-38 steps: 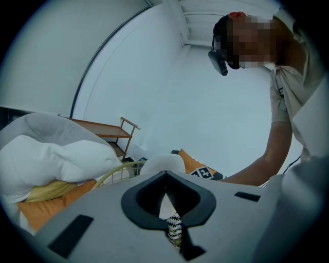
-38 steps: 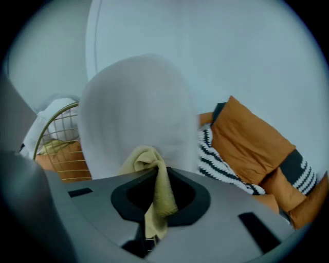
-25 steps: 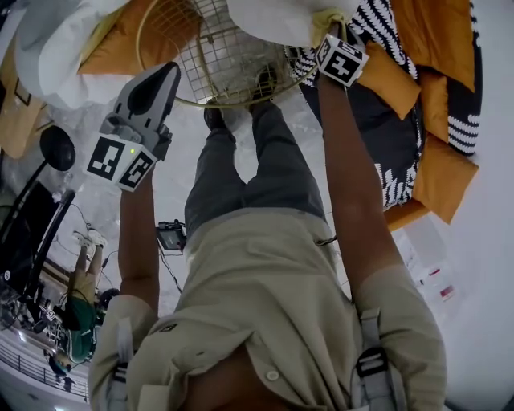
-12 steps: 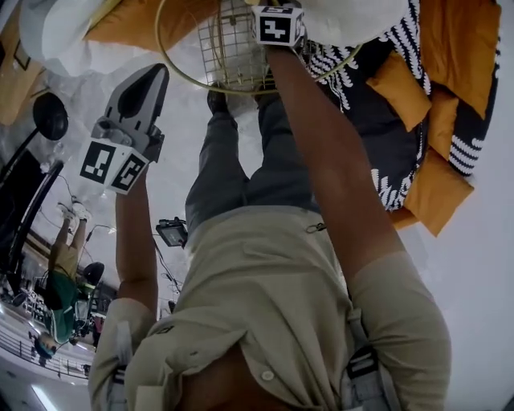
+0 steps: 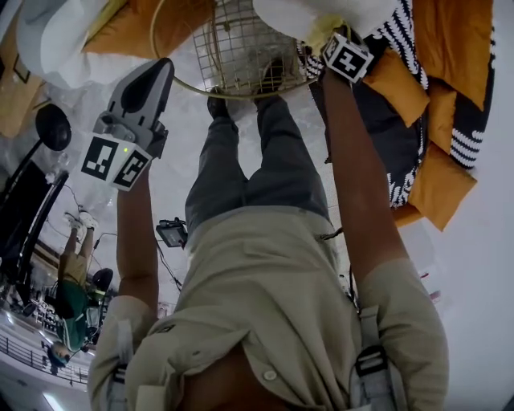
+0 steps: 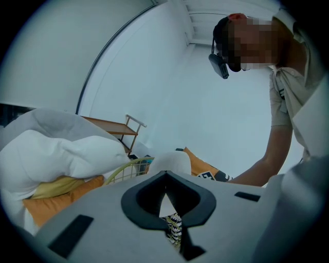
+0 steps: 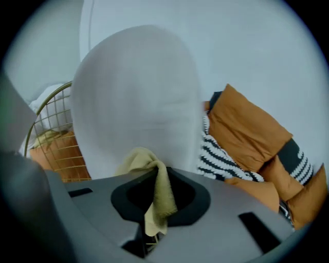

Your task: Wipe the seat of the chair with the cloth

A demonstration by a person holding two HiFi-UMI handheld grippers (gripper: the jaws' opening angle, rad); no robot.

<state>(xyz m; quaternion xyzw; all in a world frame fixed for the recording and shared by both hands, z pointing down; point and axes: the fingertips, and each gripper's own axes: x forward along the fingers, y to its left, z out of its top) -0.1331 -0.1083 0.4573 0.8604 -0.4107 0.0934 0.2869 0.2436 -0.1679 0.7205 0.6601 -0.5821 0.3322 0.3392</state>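
The right gripper (image 7: 157,177) has its jaws closed on a yellow cloth (image 7: 154,192). The cloth is pinched between them, with a bunched end sticking out past the tips and a short tail hanging back towards the camera. The bunched end lies against the lower part of the white chair (image 7: 136,97), whose smooth rounded shell fills the middle of the right gripper view. In the head view this gripper is reached out at the far right, and the cloth (image 5: 320,34) shows as a yellow tuft just under the chair's edge (image 5: 321,12).

The left gripper (image 5: 155,76) is held up at the near left, well apart from the chair. Its jaws are together at the tips and hold nothing (only the background shows through the dark opening behind them).

A gold wire basket (image 5: 241,52) stands on the floor between the two grippers, just left of the chair, above the person's legs (image 5: 257,160) in the head view. To the right of the chair lie an orange cushion (image 7: 247,128) and a black and white striped cushion (image 7: 221,156), the striped one touching the chair's right side in the right gripper view. At the far left a pile of white bedding (image 5: 56,40) rests over more orange fabric (image 5: 136,28).

The left gripper view also shows the person's bare right arm (image 6: 270,162) stretched towards the chair.
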